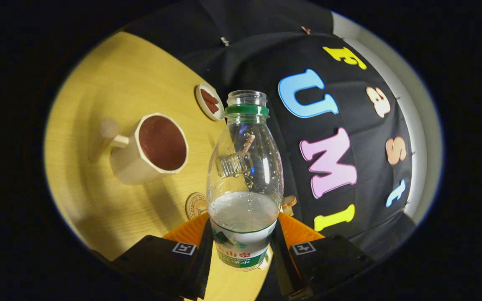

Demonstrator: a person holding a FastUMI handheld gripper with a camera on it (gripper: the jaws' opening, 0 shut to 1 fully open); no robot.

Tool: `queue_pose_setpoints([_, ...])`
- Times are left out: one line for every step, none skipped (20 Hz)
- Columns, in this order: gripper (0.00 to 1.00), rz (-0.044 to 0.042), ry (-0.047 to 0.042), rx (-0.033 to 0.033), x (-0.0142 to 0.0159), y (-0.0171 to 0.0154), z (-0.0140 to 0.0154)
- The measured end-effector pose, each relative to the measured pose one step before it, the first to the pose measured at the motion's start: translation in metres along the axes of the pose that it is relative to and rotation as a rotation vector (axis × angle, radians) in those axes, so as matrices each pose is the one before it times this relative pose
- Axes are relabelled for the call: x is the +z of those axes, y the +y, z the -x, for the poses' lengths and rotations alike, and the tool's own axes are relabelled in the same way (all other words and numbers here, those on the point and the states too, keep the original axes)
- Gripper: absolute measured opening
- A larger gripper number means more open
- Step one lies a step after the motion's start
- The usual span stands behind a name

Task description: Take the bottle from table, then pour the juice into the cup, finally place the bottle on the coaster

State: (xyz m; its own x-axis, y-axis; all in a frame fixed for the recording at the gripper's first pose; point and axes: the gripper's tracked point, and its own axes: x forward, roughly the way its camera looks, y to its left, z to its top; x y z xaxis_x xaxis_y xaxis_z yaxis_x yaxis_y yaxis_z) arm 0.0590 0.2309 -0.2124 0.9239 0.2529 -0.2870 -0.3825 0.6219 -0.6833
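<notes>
- The tongs clamp the uncapped bottle by its lower body, both fingers pressing it.
- The cup stands on the counter beyond, with the coaster just ahead of the fingers.

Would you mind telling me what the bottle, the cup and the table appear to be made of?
The bottle, clamped between the gripper fingers, looks like clear thin plastic: see-through wall, green neck ring, printed label. The cup, beyond the fingers, seems matte cream ceramic or plastic, faceted, dark inside. The table looks like pale wood or laminate with faint grain.
</notes>
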Motion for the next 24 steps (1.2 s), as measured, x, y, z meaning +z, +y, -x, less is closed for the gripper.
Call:
queue_pose_setpoints([0.67,-0.05543,-0.0073,0.00961,0.00287,0.00164,-0.00028])
queue_pose_setpoints([0.67,-0.05086,-0.01299,0.01332,0.00137,0.00089,0.00355])
queue_pose_setpoints([0.68,-0.05345,-0.02203,0.02017,0.00593,0.00225,-0.00231])
queue_pose_setpoints([0.68,-0.03946,-0.01836,0.01096,0.00265,-0.0008,0.00058])
queue_pose_setpoints([0.68,-0.03572,-0.01224,0.00595,-0.00567,-0.00343,0.00159])
queue_pose_setpoints([0.68,-0.04246,-0.00924,0.00236,0.00051,-0.00419,-0.00031])
queue_pose_setpoints([0.68,-0.05076,-0.00748,0.00311,0.00148,-0.00514,-0.00122])
queue_pose_setpoints([0.68,-0.05265,-0.00726,0.00134,0.00113,-0.00436,-0.00011])
queue_pose_setpoints([0.68,-0.05042,-0.00677,-0.00156,0.00166,-0.00396,-0.00036])
queue_pose_setpoints([0.68,-0.04737,-0.0049,-0.00452,0.00145,-0.00573,-0.0003])
queue_pose_setpoints([0.68,-0.04701,-0.0093,0.00045,0.00238,-0.00506,-0.0014])
queue_pose_setpoints([0.68,-0.04274,-0.01547,0.00376,0.00446,-0.00418,-0.00093])
queue_pose_setpoints([0.68,-0.03833,-0.01648,0.00214,0.00413,-0.00358,-0.00167])
queue_pose_setpoints([0.68,-0.03246,-0.01741,0.00195,0.0045,-0.00368,-0.00161])
queue_pose_setpoints([0.68,-0.0344,-0.0188,0.00525,0.00518,-0.00284,-0.0026])
queue_pose_setpoints([0.68,-0.02955,-0.01563,0.00144,0.0038,-0.0028,-0.0022])
queue_pose_setpoints([0.69,-0.03158,-0.01633,-0.00182,0.00359,-0.00387,-0.00282])
queue_pose_setpoints([0.69,-0.02889,-0.01522,-0.00444,0.00275,-0.00445,-0.00378])
queue_pose_setpoints([0.69,-0.03192,-0.01007,-0.00376,0.00056,-0.00352,-0.00456])
queue_pose_setpoints([0.71,-0.03528,-0.0068,-0.00544,-0.0002,-0.00383,-0.00456])
queue_pose_setpoints([0.71,-0.04106,-0.00729,0.00054,-0.00126,-0.00202,-0.00344])
queue_pose_setpoints([0.71,-0.04042,-0.01033,0.00662,-0.00104,-0.00148,-0.00352])
queue_pose_setpoints([0.72,-0.03562,-0.01206,0.00758,0.00012,-0.00054,-0.00493])
queue_pose_setpoints([0.72,-0.03362,-0.00835,0.00866,-0.00138,-0.00171,-0.00469])
